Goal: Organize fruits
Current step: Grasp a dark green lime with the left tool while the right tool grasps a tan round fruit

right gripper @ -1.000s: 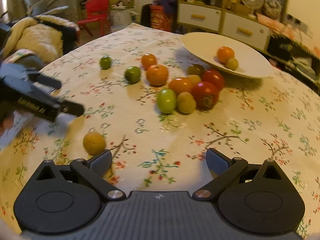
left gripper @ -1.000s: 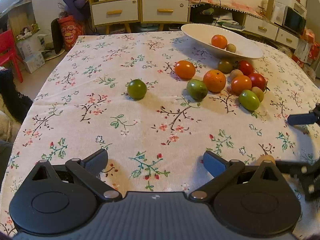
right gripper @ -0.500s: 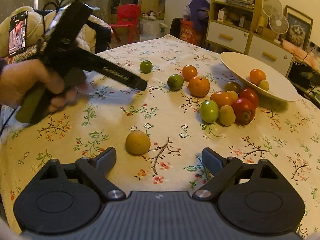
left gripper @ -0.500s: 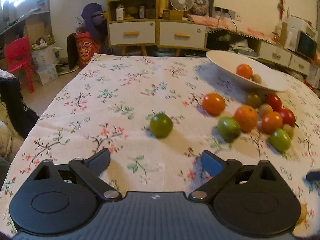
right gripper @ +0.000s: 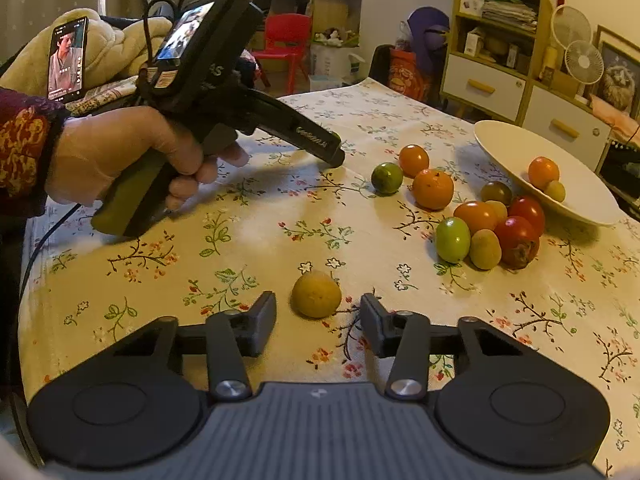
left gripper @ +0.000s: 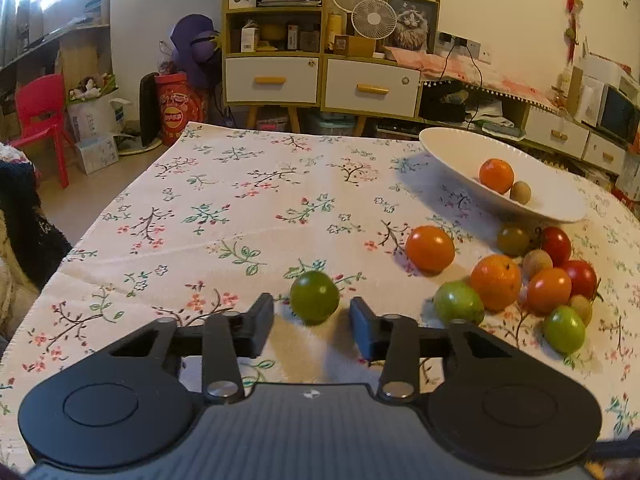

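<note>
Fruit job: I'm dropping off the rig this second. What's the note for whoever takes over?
Left gripper: the jaws have just been closing around the green fruit on the tablecloth. The pads are not pressing on it yet.
Right gripper: also just closing, around the yellow fruit, with gaps on both sides.
Done: an orange and a small brownish fruit lie in the white bowl.
Left: finish both grips and presumably carry the fruits to the bowl. Then move the cluster beside it.
</note>
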`<state>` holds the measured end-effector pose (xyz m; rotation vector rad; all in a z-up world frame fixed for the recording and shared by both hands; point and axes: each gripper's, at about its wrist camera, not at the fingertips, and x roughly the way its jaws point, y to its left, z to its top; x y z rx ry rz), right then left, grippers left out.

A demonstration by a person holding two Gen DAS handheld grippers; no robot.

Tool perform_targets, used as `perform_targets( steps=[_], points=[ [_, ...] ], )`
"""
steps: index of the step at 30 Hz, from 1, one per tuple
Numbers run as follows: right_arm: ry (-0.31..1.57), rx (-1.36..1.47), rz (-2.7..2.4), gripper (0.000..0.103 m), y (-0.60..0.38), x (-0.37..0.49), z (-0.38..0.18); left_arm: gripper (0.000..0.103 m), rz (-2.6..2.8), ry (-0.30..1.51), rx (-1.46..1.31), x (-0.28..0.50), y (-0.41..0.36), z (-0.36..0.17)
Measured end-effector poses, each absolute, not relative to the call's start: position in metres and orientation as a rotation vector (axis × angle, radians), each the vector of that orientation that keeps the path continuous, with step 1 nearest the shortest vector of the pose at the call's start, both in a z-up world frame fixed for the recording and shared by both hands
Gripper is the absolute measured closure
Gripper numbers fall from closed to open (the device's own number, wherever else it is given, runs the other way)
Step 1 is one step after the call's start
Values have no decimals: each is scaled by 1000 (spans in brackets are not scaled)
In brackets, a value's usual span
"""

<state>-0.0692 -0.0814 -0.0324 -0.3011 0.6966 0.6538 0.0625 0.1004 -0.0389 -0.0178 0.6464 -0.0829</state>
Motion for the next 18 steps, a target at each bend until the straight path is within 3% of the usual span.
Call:
perform_targets(
  steps=[1,6,18],
  points=[
    [696,-302,654,66,-81,-69,-32,77,-85,648,-24,63,100,-39],
    [695,-309,650,79,-80,-67,-32,78,-89,658,-44,64,99,-38],
    [723,-275,611,80,-85,-55,-29,78,-125,685,-49,58,92,-34]
  ],
)
